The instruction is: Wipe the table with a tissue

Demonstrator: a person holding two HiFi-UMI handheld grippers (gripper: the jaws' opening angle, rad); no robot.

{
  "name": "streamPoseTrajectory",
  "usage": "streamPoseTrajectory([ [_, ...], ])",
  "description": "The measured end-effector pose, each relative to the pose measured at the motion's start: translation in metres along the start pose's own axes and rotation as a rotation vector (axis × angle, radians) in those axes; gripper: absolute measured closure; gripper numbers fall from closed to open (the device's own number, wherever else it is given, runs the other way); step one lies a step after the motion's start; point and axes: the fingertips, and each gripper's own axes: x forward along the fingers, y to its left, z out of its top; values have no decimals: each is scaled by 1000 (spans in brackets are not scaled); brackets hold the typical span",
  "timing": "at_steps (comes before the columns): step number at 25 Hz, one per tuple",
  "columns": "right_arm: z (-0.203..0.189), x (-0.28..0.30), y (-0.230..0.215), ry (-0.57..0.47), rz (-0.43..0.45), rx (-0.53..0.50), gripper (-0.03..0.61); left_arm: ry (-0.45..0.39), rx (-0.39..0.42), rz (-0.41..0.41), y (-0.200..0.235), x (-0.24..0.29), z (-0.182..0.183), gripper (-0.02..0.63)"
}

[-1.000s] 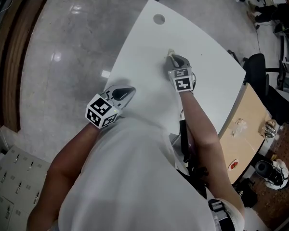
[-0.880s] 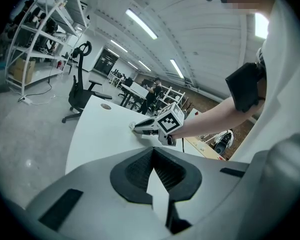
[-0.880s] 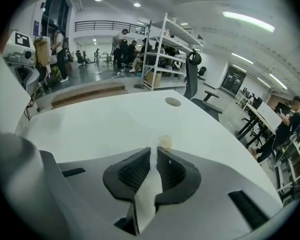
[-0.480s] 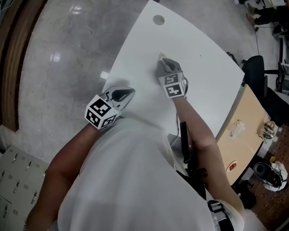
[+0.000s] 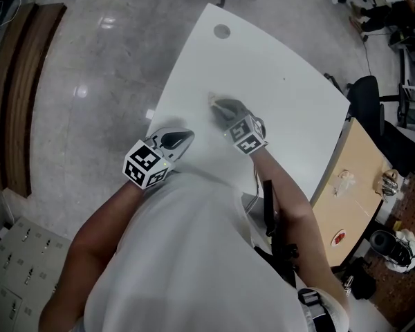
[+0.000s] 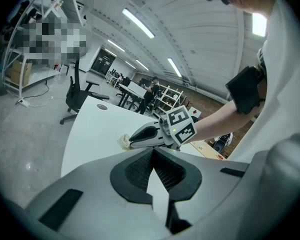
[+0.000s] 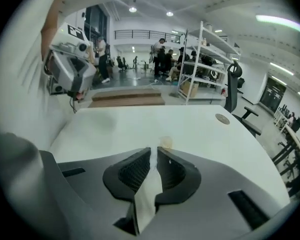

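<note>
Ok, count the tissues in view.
1: the tissue is pinched by the right gripper, jaws shut on it, against the white table. No others show.

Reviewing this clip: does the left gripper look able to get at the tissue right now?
Probably yes: only bare table lies between the left gripper and the tissue. But the right gripper is shut on the tissue, leaving just a small tuft past its tips to take.

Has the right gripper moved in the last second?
Yes. The right gripper, shut on the crumpled tissue, slid left on the white table; its tip was right of the round hole, now left.
</note>
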Motion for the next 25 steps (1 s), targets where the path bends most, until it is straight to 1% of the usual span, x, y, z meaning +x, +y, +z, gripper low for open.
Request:
streamPoseTrajectory([
  [1,3,-5,1,-37,14,28,531,0,1,-2,-1,1,1,607],
  [3,7,-18,-9,-105,-2,125,531,1,2,-5,-1,2,3,607],
  [5,3,-32,-32,-154,-57,244,531,4,1,-8,-1,4,3,607],
  [7,-10,-47,-59,-182,-128,358,531,7,-3,-16,-2,8,1,607],
  [10,-38,-69,-95,-185,-240,504,531,14,-4,-35,-7,15,1,607],
  [12,-57,-83,-113,-178,-305,577,531,18,-3,-46,-10,20,2,607],
  [14,-74,-94,-128,-158,-359,623,531,21,-2,-55,-12,24,4,607],
  [16,-88,-103,-140,-131,-403,649,531,24,3,-61,-12,29,7,607],
  [18,-96,-104,-143,-98,-410,621,531,28,5,-61,-12,33,7,607],
  [19,-94,-100,-138,-82,-385,580,531,29,3,-59,-12,35,7,607],
  [21,-79,-82,-115,-64,-284,462,531,27,-4,-49,-12,36,8,607],
  [24,-42,-47,-60,-60,-78,242,531,20,-18,-27,-11,36,8,607],
  [25,-30,-36,-43,-61,-25,176,531,19,-23,-18,-10,35,6,607],
])
